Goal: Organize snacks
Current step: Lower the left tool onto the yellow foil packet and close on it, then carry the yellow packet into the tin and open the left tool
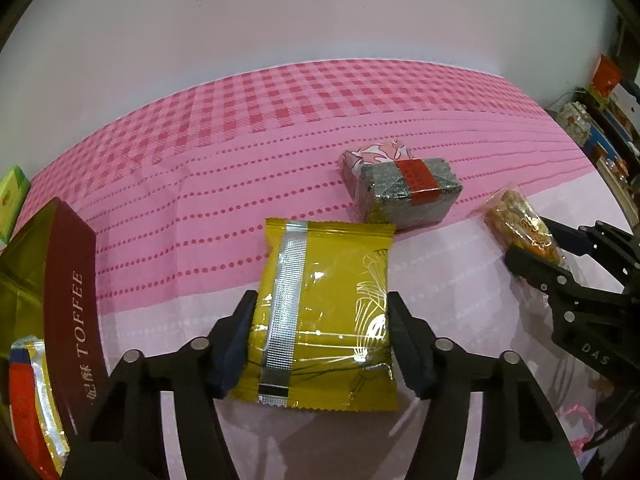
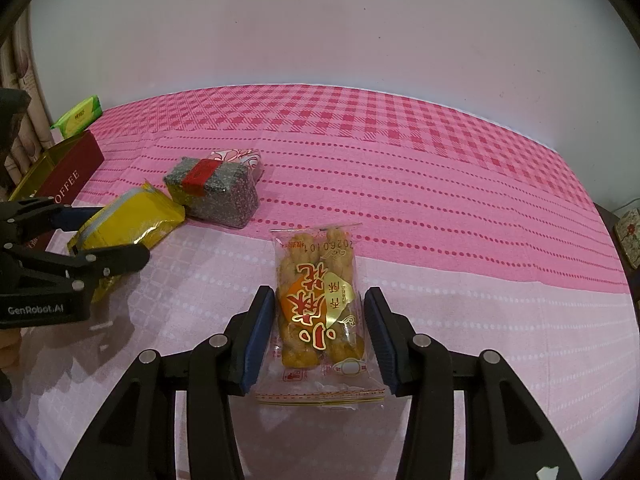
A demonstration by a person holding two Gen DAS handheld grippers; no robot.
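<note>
Through the left wrist camera, the left gripper (image 1: 320, 332) is clamping a yellow snack packet (image 1: 326, 316) between its 2 fingers – both pads are pressing into the packet's left and right edges, and the silver seal strip is facing up. The packet is sitting low over the pink tablecloth (image 1: 240, 168), in the near middle of the view. Beyond it, further along the table, a gray-wrapped block with a red label (image 1: 406, 194) is lying just beside a small pink-and-white floral packet (image 1: 380, 154), the 2 touching. At the left edge, a dark red toffee box (image 1: 70, 300) is standing open with gold lining, and a red-and-gold packet (image 1: 32, 404) is showing inside it near the bottom. A green packet (image 1: 12, 200) is peeking in at the far left. On the right, the right gripper (image 1: 532, 248) is reaching in around a clear bag of twisted fried dough (image 1: 520, 220).

Through the right wrist camera, the right gripper (image 2: 320, 336) is straddling the clear bag of twisted fried dough (image 2: 320, 312) – its 2 blue-padded fingers are standing apart, with a little space showing on each side of the snack inside, though whether they are touching the clear film is hard to tell. The bag is lying flat on the tablecloth (image 2: 440, 200), near and central. At the left, the left gripper (image 2: 100, 236) is holding the yellow snack packet (image 2: 132, 216). Just beyond that are the gray-wrapped block (image 2: 212, 192) and the floral packet (image 2: 240, 158). The toffee box (image 2: 68, 176) and the green packet (image 2: 78, 116) are sitting at the far left.
</note>
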